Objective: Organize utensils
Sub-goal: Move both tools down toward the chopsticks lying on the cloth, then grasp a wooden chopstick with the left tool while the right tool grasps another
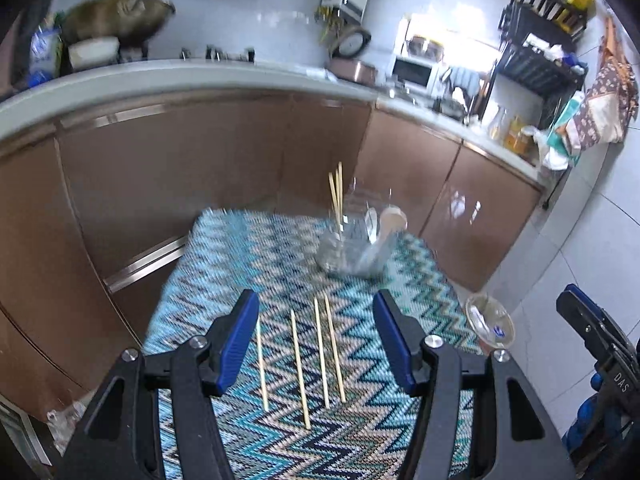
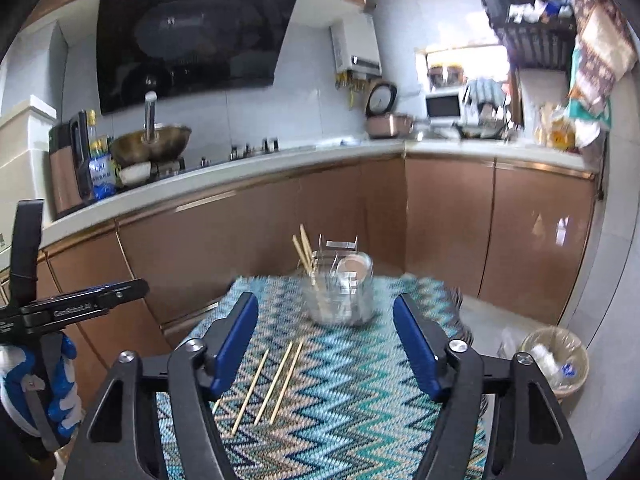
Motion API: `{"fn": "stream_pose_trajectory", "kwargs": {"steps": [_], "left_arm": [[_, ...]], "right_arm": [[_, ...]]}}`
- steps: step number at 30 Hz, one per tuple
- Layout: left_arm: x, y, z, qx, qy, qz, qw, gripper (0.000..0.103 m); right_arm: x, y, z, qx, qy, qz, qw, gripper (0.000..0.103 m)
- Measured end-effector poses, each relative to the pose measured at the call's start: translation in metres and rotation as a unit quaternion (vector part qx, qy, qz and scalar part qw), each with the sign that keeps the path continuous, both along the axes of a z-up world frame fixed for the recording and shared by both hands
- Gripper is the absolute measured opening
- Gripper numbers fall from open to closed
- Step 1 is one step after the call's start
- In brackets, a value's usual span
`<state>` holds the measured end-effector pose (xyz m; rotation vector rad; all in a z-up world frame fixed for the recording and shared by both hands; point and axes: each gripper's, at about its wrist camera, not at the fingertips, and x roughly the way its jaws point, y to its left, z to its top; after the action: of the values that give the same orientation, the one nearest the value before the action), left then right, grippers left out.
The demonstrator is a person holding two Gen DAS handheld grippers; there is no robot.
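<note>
Several wooden chopsticks (image 1: 320, 356) lie loose on the zigzag-patterned tablecloth (image 1: 248, 256), between and below the fingers of my open, empty left gripper (image 1: 316, 332). A clear glass jar (image 1: 352, 244) at the far end of the table holds upright chopsticks and spoons. In the right wrist view the loose chopsticks (image 2: 276, 380) lie left of centre, the jar (image 2: 340, 296) stands beyond, and my right gripper (image 2: 326, 336) is open and empty above the cloth. The other gripper shows at each view's edge, the right one (image 1: 600, 344) and the left one (image 2: 80, 304).
Brown kitchen cabinets (image 1: 200, 152) and a white counter (image 2: 240, 172) wrap around behind the table. A small waste bin (image 2: 556, 360) with a plastic liner stands on the tiled floor to the right of the table; it also shows in the left wrist view (image 1: 490, 324).
</note>
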<state>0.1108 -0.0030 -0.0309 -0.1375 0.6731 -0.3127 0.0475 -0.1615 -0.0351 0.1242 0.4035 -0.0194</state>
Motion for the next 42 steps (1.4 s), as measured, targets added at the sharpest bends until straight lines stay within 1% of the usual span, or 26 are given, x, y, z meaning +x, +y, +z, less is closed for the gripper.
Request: {"fn": "stream_pose_trajectory", "kwargs": {"steps": [5, 8, 10, 12, 14, 16, 19, 20, 21, 23, 27, 31, 33, 36, 40, 42], "left_arm": [[0.034, -0.011, -0.035, 0.006, 0.056, -0.018, 0.9982, 0.057], [0.055, -0.017, -0.057, 0.008, 0.09, -0.025, 0.9956, 0.056], [0.075, -0.021, -0.074, 0.01, 0.119, -0.029, 0.9924, 0.053], [0.094, -0.025, -0.095, 0.009, 0.157, -0.032, 0.987, 0.05], [0.11, -0.028, -0.112, 0.015, 0.184, -0.037, 0.982, 0.049], [0.128, -0.031, -0.131, 0.023, 0.214, -0.037, 0.9758, 0.043], [0.149, -0.034, -0.153, 0.028, 0.25, -0.039, 0.9672, 0.034], [0.153, -0.035, -0.157, 0.029, 0.256, -0.041, 0.9655, 0.033], [0.16, -0.038, -0.164, 0.03, 0.268, -0.045, 0.9619, 0.031], [0.169, -0.042, -0.171, 0.035, 0.28, -0.049, 0.958, 0.027], [0.187, -0.049, -0.188, 0.045, 0.307, -0.048, 0.9493, 0.014], [0.198, -0.055, -0.2, 0.054, 0.326, -0.059, 0.942, 0.011], [0.203, -0.056, -0.206, 0.057, 0.336, -0.056, 0.9385, 0.011], [0.209, -0.052, -0.216, 0.044, 0.35, -0.056, 0.9342, 0.008], [0.214, -0.044, -0.219, 0.021, 0.354, -0.057, 0.9333, 0.005], [0.214, -0.039, -0.219, 0.012, 0.354, -0.06, 0.9333, 0.005]], "right_arm": [[0.027, -0.009, -0.023, 0.017, 0.044, 0.008, 0.999, 0.056], [0.048, -0.013, -0.037, 0.029, 0.073, 0.016, 0.997, 0.056], [0.065, -0.014, -0.049, 0.04, 0.097, 0.022, 0.994, 0.054], [0.085, -0.014, -0.063, 0.051, 0.126, 0.035, 0.99, 0.052], [0.105, -0.011, -0.075, 0.059, 0.148, 0.045, 0.986, 0.052], [0.128, -0.008, -0.092, 0.067, 0.177, 0.054, 0.98, 0.051], [0.156, -0.002, -0.115, 0.08, 0.215, 0.07, 0.971, 0.043], [0.163, -0.001, -0.121, 0.08, 0.225, 0.074, 0.968, 0.04], [0.172, 0.001, -0.129, 0.081, 0.238, 0.079, 0.965, 0.038], [0.186, 0.005, -0.139, 0.084, 0.257, 0.085, 0.959, 0.036], [0.209, 0.008, -0.154, 0.08, 0.282, 0.091, 0.952, 0.033], [0.229, 0.011, -0.164, 0.081, 0.304, 0.099, 0.944, 0.029], [0.239, 0.014, -0.17, 0.081, 0.317, 0.104, 0.939, 0.026], [0.256, 0.018, -0.18, 0.088, 0.337, 0.111, 0.931, 0.025], [0.275, 0.026, -0.193, 0.083, 0.36, 0.116, 0.922, 0.024], [0.284, 0.03, -0.199, 0.085, 0.369, 0.116, 0.918, 0.022]]}}
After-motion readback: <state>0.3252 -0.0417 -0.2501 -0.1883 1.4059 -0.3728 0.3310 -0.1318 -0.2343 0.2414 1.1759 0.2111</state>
